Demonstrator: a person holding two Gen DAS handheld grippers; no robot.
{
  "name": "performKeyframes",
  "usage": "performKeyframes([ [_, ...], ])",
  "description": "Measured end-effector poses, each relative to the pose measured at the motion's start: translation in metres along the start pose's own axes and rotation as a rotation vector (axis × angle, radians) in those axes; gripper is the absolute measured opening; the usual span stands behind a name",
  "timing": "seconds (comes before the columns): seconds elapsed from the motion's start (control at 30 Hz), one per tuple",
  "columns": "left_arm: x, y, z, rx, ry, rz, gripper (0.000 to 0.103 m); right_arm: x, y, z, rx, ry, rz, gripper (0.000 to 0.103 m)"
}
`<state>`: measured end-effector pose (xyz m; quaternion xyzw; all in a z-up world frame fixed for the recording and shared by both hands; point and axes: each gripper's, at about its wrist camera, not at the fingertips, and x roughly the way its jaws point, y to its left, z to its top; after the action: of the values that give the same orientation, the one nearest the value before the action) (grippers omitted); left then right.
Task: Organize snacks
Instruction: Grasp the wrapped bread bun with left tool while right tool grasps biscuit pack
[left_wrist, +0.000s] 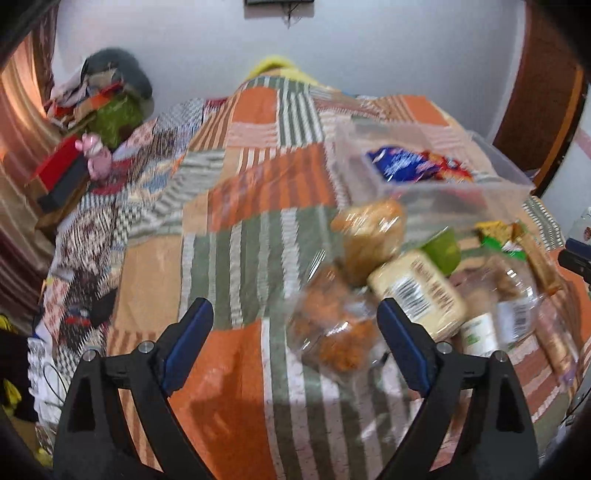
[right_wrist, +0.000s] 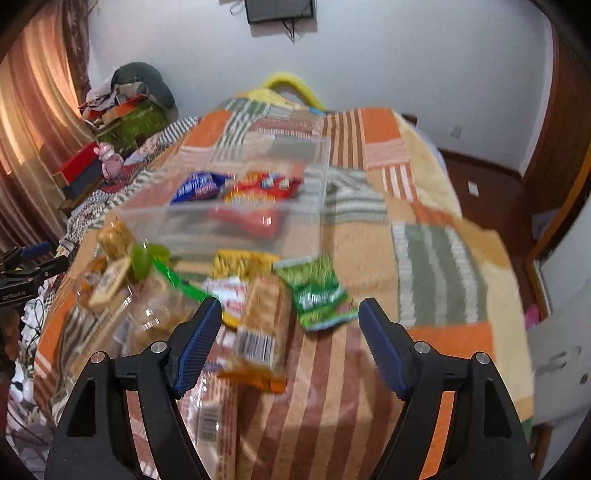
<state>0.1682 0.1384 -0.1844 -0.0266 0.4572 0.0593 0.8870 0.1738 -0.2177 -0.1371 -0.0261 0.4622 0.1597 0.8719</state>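
Left hand-held gripper (left_wrist: 295, 321) spread wide, nothing between its ribbed blue pads; black angular arms. Right hand-held gripper (right_wrist: 290, 317) equally wide, empty, hovering over a flat biscuit packet (right_wrist: 258, 332) with a barcode. Both above a bed under a woven patchwork blanket (left_wrist: 236, 229) of orange, green and cream stripes.

Left view: clear rigid plastic bin (left_wrist: 424, 184) at 1 o'clock, a glossy blue packet (left_wrist: 399, 162) and a red one inside. Loose snack pile at 3 o'clock just below the bin: crinkly clear bag of orange snacks (left_wrist: 332, 332), cream barcoded pack (left_wrist: 421, 291).

Right view: green crinkled packet (right_wrist: 317, 291) at 12 o'clock, between the fingers. All motion-blurred.
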Motion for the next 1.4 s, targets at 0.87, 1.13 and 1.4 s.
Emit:
performKeyframes([
  [0.87,0.057,-0.001,-0.011,-0.076,0.050,-0.090,0.085,0.041,0.004,-0.009,0.006,0.118,0.068,0.043],
  [1.13,0.054,-0.010,-0.011,-0.041,0.052,-0.087,0.050,0.034,0.005,-0.009,-0.006,0.096,0.075,0.031],
  [1.4,0.030,-0.004,-0.013,-0.052,0.017,-0.071,0.050,0.016,0.009,-0.004,-0.011,0.039,0.067,0.030],
])
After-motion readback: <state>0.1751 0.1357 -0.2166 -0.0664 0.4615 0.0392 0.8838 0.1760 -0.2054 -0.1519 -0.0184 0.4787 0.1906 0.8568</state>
